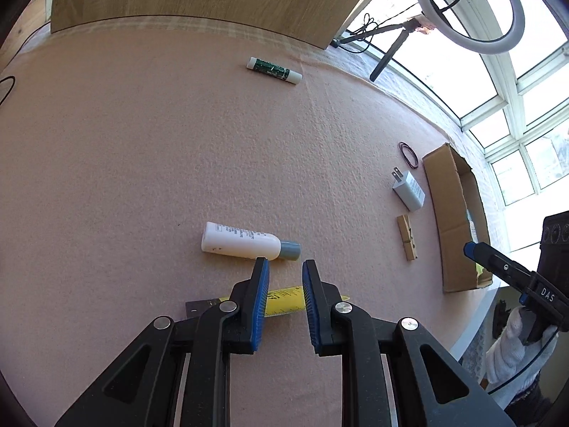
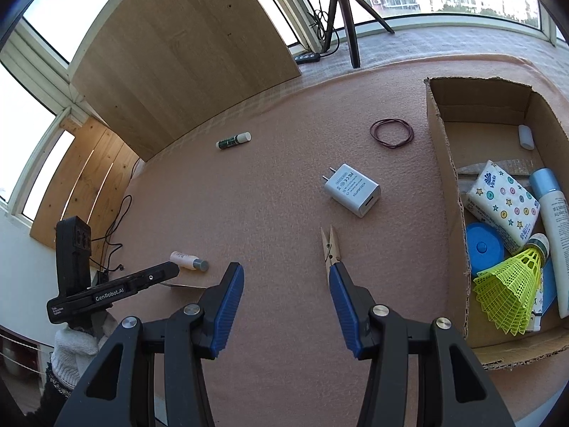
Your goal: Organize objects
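My left gripper (image 1: pixel 285 267) is open above a yellow tube (image 1: pixel 284 300) lying on the pink felt; its tips sit just short of a white bottle with a grey cap (image 1: pixel 245 242). My right gripper (image 2: pixel 286 277) is open and empty, its right fingertip near a wooden clothespin (image 2: pixel 330 245). A white charger (image 2: pixel 352 189), a rubber band loop (image 2: pixel 391 133) and a green-and-white stick (image 2: pixel 233 140) lie on the felt. The cardboard box (image 2: pixel 444 178) at the right holds a tissue pack, a shuttlecock, a blue lid and a bottle.
A wooden board (image 2: pixel 185 46) leans at the back. A tripod (image 2: pixel 343 10) and ring light (image 1: pixel 469 3) stand by the window. Cables (image 2: pixel 113 227) trail off the felt's left edge. The charger (image 1: pixel 409 190), clothespin (image 1: pixel 407 236) and box (image 1: pixel 451 220) show in the left wrist view.
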Motion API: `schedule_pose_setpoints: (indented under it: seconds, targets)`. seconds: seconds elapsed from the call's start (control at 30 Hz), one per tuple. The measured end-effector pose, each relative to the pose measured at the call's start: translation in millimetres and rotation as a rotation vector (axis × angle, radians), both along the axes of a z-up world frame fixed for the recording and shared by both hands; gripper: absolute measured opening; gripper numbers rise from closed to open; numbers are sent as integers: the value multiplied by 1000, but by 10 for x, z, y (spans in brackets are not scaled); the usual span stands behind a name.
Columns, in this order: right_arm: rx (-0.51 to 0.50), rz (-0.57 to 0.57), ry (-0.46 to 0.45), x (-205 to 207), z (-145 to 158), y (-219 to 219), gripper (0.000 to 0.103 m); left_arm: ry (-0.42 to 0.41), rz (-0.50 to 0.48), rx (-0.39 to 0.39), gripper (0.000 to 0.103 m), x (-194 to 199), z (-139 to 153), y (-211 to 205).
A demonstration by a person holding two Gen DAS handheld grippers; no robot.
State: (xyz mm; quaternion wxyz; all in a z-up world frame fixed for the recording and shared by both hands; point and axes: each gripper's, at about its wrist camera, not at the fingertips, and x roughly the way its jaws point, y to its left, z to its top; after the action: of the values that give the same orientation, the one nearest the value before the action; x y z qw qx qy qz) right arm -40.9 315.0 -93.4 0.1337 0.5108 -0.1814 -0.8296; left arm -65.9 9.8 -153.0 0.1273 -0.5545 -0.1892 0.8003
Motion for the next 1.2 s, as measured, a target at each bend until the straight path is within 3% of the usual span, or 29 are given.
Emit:
schedule_pose_setpoints:
  seconds: [0.33, 0.47, 0.5, 0.57, 0.77, 0.9, 1.2]
  targets:
    - [9, 63, -21, -30, -63, -228, 46, -6, -10, -41, 22, 314, 11, -96]
    - [16, 87, -33, -27, -96, -326, 46, -7, -101, -104, 61, 289, -28, -10]
    - [14, 90, -35, -25, -99, -344, 46, 2, -129, -119, 64, 279, -26, 13]
    - [12, 93, -38, -16, -102, -368, 46, 11, -168, -152, 64, 236, -24, 53]
    - [10, 79, -52, 32, -127, -340, 46, -5, -257, -139, 64, 44, -73, 97]
    - [10, 56, -51, 72, -114, -266, 46, -30, -272, -108, 64, -75, -120, 76]
    - [7, 11, -48, 145, -90, -116, 46, -79, -354, -157, 64, -154, -261, 137]
